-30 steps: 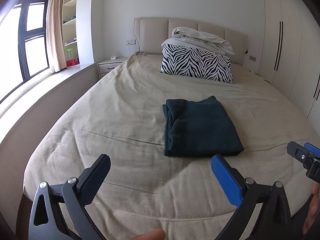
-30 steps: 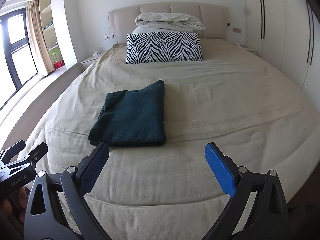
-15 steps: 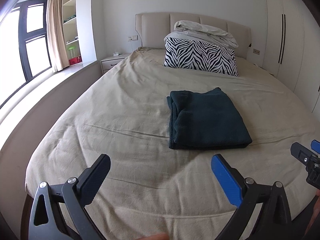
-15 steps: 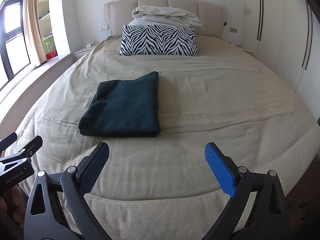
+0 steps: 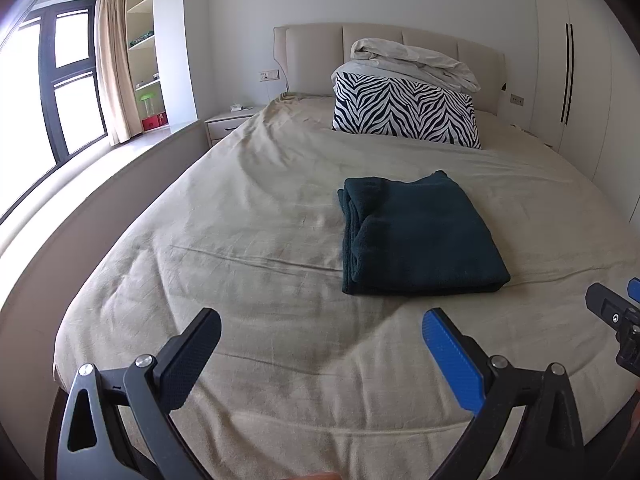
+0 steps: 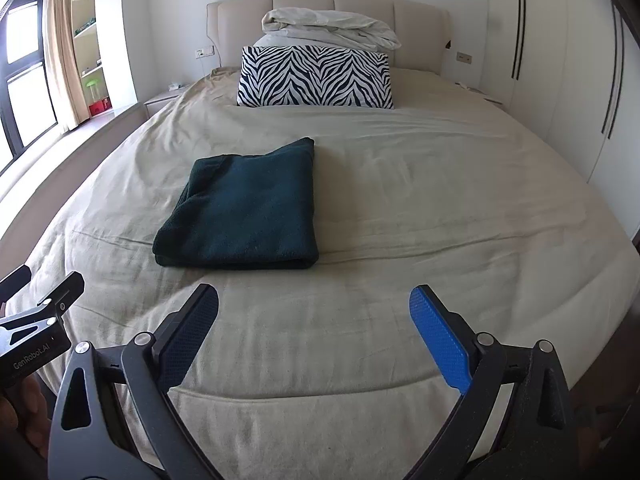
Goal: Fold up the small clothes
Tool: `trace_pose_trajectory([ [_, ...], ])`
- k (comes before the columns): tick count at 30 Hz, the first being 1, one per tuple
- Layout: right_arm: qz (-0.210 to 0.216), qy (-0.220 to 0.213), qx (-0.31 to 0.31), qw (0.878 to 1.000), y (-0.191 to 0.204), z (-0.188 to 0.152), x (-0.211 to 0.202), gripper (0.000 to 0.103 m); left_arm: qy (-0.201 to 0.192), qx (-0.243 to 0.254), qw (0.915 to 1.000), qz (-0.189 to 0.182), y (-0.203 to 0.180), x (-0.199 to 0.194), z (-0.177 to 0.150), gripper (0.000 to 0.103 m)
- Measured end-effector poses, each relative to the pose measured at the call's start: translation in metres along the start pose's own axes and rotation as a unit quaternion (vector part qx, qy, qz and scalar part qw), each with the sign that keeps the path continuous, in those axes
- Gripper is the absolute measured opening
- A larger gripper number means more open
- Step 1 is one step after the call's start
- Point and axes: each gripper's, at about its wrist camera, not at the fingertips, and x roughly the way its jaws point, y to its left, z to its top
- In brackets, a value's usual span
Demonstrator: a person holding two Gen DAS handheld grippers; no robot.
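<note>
Left gripper (image 5: 320, 340), left wrist view: the jaws stand spread wide, one black pad and one blue pad well apart, with nothing between them. The pads hang above the near end of the bed sheet (image 5: 260, 220), and whether they touch it cannot be told. Right gripper (image 6: 314, 316), right wrist view: the jaws are likewise splayed wide and empty, over the same near end of the sheet. Each tool shows at the edge of the other's view; part of a hand (image 6: 20, 412) appears at the left gripper's handle.

Folded dark green garment (image 5: 416, 236) (image 6: 244, 212): it lies flat on the sheet as a neat rectangular stack, beyond both grippers and apart from them. It sits ahead and to the right of the left gripper, and ahead and to the left of the right gripper. Layered edges show along its left side.

Beyond the garment, near the head of the bed, stands a zebra-striped pillow (image 6: 316, 78), with a rumpled pale duvet (image 6: 332, 28) heaped behind and above it against the padded headboard (image 6: 420, 24). Left of the garment, past the bed's edge, are a nightstand (image 5: 228, 124) and a window (image 5: 68, 80); to its right, white wardrobe doors (image 6: 560, 72).
</note>
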Motion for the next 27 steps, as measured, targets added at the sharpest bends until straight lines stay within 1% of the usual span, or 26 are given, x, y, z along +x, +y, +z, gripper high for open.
trace_pose_trajectory([
  [27, -0.002, 0.004, 0.001, 1.0, 0.0021, -0.0013, 0.0042, 0.098, 0.004, 0.0, 1.0, 0.0, -0.0002, 0.0037, -0.004, 0.103],
])
